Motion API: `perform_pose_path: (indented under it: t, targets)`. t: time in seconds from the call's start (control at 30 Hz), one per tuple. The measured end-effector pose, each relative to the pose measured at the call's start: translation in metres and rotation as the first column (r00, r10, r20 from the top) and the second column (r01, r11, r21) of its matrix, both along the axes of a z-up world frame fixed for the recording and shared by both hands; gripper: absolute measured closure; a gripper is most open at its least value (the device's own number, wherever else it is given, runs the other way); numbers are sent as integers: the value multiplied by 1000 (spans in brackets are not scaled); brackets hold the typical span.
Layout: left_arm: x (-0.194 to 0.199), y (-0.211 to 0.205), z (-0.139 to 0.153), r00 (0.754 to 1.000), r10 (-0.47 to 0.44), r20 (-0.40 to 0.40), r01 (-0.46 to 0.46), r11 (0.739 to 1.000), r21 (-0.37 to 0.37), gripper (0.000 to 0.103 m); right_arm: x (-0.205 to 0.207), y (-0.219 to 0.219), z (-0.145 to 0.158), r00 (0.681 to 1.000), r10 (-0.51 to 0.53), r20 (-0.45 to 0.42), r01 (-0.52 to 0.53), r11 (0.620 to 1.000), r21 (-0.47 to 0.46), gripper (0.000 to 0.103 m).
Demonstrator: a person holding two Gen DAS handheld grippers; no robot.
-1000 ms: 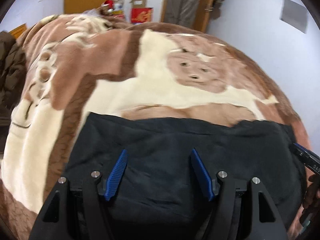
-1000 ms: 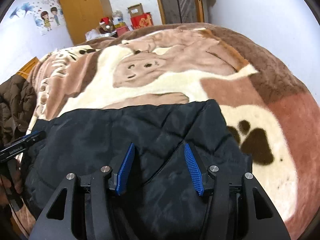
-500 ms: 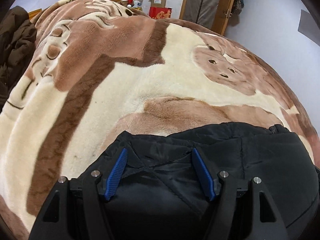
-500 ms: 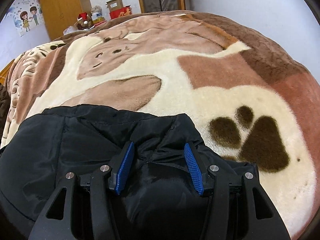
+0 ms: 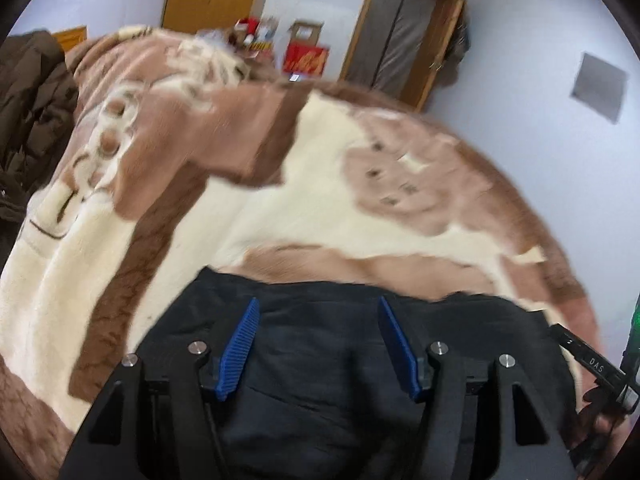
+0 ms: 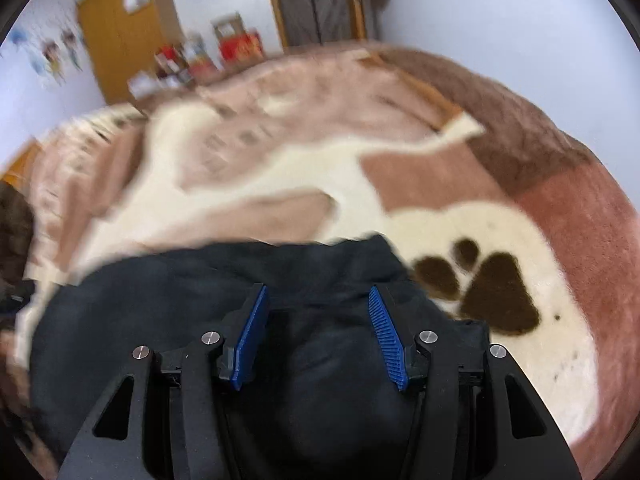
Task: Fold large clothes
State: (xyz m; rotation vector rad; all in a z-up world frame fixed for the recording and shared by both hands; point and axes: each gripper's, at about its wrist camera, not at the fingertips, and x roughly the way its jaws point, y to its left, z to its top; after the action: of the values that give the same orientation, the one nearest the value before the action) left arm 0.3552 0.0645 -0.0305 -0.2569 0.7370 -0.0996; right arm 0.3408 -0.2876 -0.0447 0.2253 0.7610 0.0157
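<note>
Black padded jacket (image 5: 328, 364) lies spread on the near part of a fluffy brown, tan and cream blanket (image 5: 248, 216) that covers the bed, its far edge running straight across under both cameras. Over on the far left, a dark brown puffer coat (image 5: 28, 96) is heaped at the blanket's edge. Left gripper (image 5: 318, 344) next: blue ribbed fingers (image 5: 240, 344) spread wide, hanging above the jacket's left part with nothing between them. Moving right, the right gripper (image 6: 318, 334) shows the same picture, blue pads (image 6: 386, 340) wide apart, dark cloth below them but none pinched; whether the tips touch the fabric I cannot tell. The jacket's right corner (image 6: 380, 248) sits just beside a dark brown paw print (image 6: 488, 288) woven into the blanket. Both views are smeared by motion blur. Behind the bed, an orange wooden wardrobe (image 6: 120, 40) and a red box (image 6: 240, 46) stand against the wall.
</note>
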Motion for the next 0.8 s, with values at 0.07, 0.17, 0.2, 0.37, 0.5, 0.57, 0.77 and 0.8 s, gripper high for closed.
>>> perform_pose_path:
  t: [0.07, 0.17, 0.2, 0.37, 0.5, 0.57, 0.77, 0.8]
  targets:
    - [-11, -20, 8, 999, -49, 10, 49, 999, -22, 39, -16, 19, 10, 998, 60, 32, -60, 998, 7, 51]
    - [-19, -66, 2, 985, -171, -23, 171, 985, -19, 44, -20, 45, 2, 989, 145, 15, -145, 989, 8, 51]
    - [-18, -80, -2, 980, -195, -29, 195, 981, 11, 52, -15, 51, -8, 986, 166, -12, -166, 986, 2, 51]
    - [22, -101, -52, 978, -155, -138, 160, 987, 28, 63, 20, 43, -51, 986, 137, -94, -140, 990, -23, 51]
    - [34, -112, -70, 977, -146, -154, 158, 985, 73, 63, 31, 41, -72, 985, 132, -110, -136, 990, -28, 51]
    - [34, -116, -78, 979, -139, -150, 154, 984, 95, 63, 32, 42, -77, 986, 128, -104, -132, 991, -34, 51]
    - [39, -118, -80, 975, -137, -175, 161, 978, 132, 63, 33, 41, -62, 982, 133, -133, -143, 988, -62, 51]
    - [40, -116, -75, 972, -146, -183, 170, 978, 123, 63, 28, 38, -53, 985, 130, -115, -137, 989, -57, 51]
